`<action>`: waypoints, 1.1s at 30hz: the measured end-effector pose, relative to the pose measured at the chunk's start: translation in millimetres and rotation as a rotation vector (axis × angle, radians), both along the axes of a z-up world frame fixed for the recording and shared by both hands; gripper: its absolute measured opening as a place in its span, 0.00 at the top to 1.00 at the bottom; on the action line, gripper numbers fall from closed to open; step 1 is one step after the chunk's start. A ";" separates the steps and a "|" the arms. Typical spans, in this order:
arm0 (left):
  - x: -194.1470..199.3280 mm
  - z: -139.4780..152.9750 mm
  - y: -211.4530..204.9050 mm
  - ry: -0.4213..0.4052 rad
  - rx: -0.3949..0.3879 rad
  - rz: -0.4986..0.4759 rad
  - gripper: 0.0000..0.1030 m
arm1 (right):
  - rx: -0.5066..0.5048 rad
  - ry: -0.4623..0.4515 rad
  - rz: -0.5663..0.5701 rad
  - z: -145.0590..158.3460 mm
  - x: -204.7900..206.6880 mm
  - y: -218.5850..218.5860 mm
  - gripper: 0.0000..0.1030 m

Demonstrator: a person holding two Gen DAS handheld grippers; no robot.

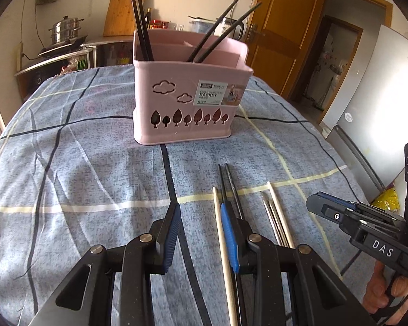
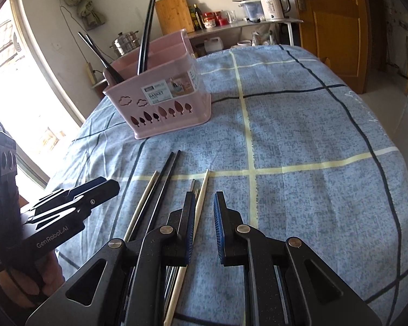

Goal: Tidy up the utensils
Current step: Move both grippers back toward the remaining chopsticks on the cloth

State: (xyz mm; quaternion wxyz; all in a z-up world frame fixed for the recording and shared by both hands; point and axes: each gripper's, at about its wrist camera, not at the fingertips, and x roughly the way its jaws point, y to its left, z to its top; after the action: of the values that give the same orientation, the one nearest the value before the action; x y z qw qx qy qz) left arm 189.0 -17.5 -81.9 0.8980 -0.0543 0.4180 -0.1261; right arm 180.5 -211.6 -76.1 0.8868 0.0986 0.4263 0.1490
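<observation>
A pink utensil basket [image 1: 182, 103] [image 2: 160, 108] stands on the blue checked tablecloth. Two pairs of black chopsticks [image 1: 140, 27] [image 2: 147, 32] stick up out of it. Nearer lie loose chopsticks in a row: a pale wooden one [image 1: 217, 217] [image 2: 147, 195], a black pair [image 1: 227, 182] [image 2: 168, 174], a metal pair [image 1: 272, 217] [image 2: 193, 187] and another wooden one [image 1: 278, 209] [image 2: 204, 187]. My left gripper [image 1: 201, 209] [image 2: 108, 183] hovers open over the left wooden stick and the black pair. My right gripper [image 2: 204, 198] [image 1: 311, 203] hovers open over the metal pair and the right wooden stick. Neither pinches anything.
The tablecloth [image 2: 312, 135] covers the whole table. Behind it a counter holds a steamer pot [image 1: 65, 30], a wooden cutting board [image 2: 174, 13], jars and a white kettle [image 2: 272, 5]. A wooden door [image 1: 283, 27] and a fridge [image 1: 380, 108] stand to the right.
</observation>
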 end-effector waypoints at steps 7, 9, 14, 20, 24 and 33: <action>17.5 -10.9 -3.7 0.032 -0.002 -0.005 0.70 | -0.028 0.040 0.009 -11.9 25.7 13.1 0.86; 20.1 -12.4 -5.1 0.037 0.000 -0.009 0.70 | -0.033 0.053 0.009 -16.7 30.6 15.1 0.86; 28.7 -17.7 -9.0 0.053 0.017 -0.005 0.70 | -0.040 0.075 0.002 -24.0 36.0 16.7 0.86; 33.7 -22.2 -16.0 0.066 0.041 -0.010 0.70 | -0.052 0.078 0.003 -23.6 36.6 18.8 0.86; 35.4 -22.7 -18.6 0.068 0.053 -0.013 0.70 | -0.042 0.081 -0.002 -23.9 36.8 17.1 0.86; 35.7 -24.9 -40.6 0.051 0.136 -0.026 0.69 | -0.050 0.079 -0.004 -24.0 35.8 17.7 0.86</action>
State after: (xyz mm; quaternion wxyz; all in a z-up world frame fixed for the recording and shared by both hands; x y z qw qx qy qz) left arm 224.7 -58.1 -106.8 0.8869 0.0092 0.4492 -0.1076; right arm 216.3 -193.9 -100.2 0.8717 0.0830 0.4644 0.1326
